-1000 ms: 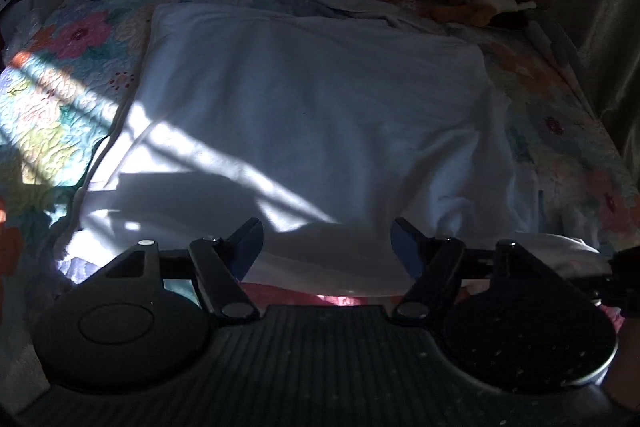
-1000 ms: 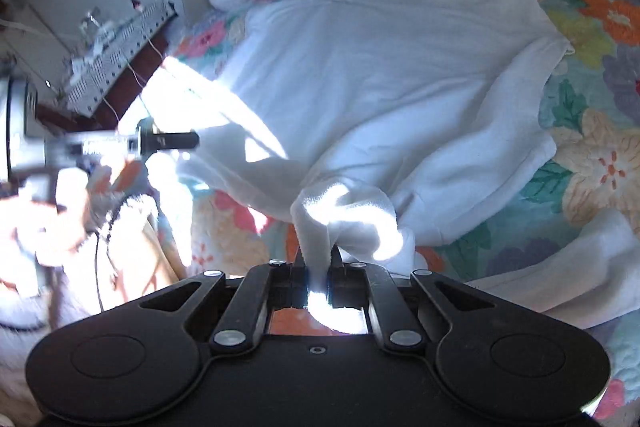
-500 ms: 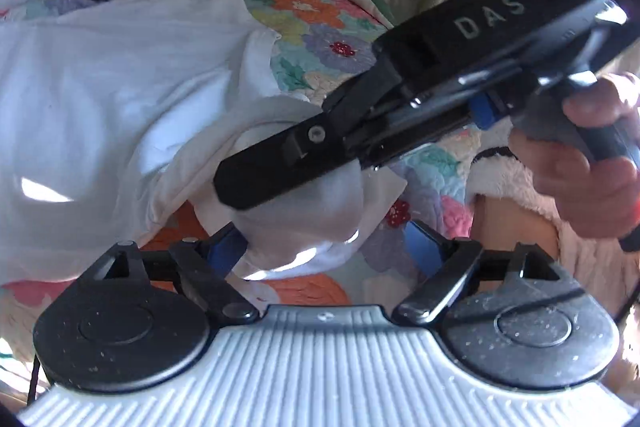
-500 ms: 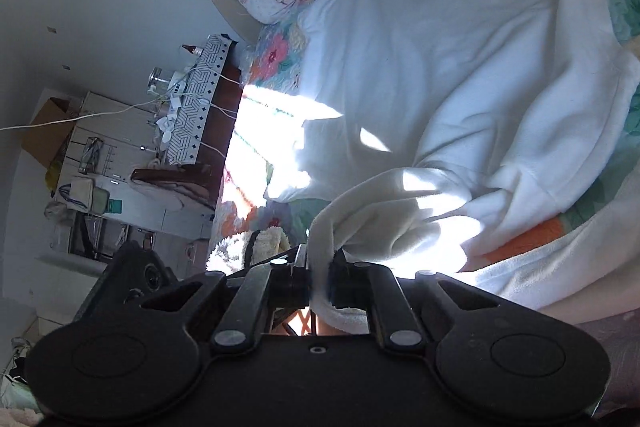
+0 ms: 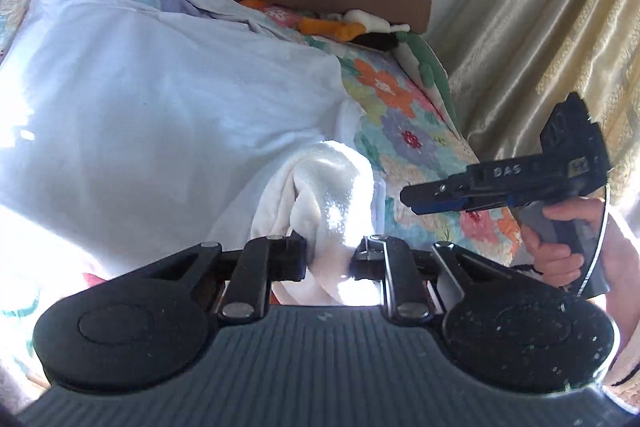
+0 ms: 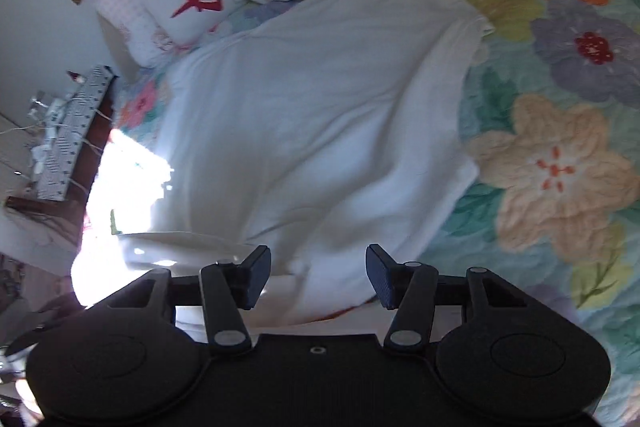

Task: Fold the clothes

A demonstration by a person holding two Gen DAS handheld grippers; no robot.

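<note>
— Left tool (image 5: 330,261): closing on bunched corner of white garment (image 5: 152,115), rest spread away across bed (image 5: 404,123)?
— Yes; right tool (image 6: 318,275) opening, empty, just beside that corner, garment lying ahead

Harsh sunlight blows out the garment (image 5: 328,187) at left; fisheye edges bend, right view blurred.

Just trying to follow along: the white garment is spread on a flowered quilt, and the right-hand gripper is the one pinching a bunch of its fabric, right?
Not quite. The left wrist view shows the left gripper closing on the bunched fabric of the white garment. The right gripper is opening with nothing between its fingers. The garment does lie on the flowered quilt.
</note>
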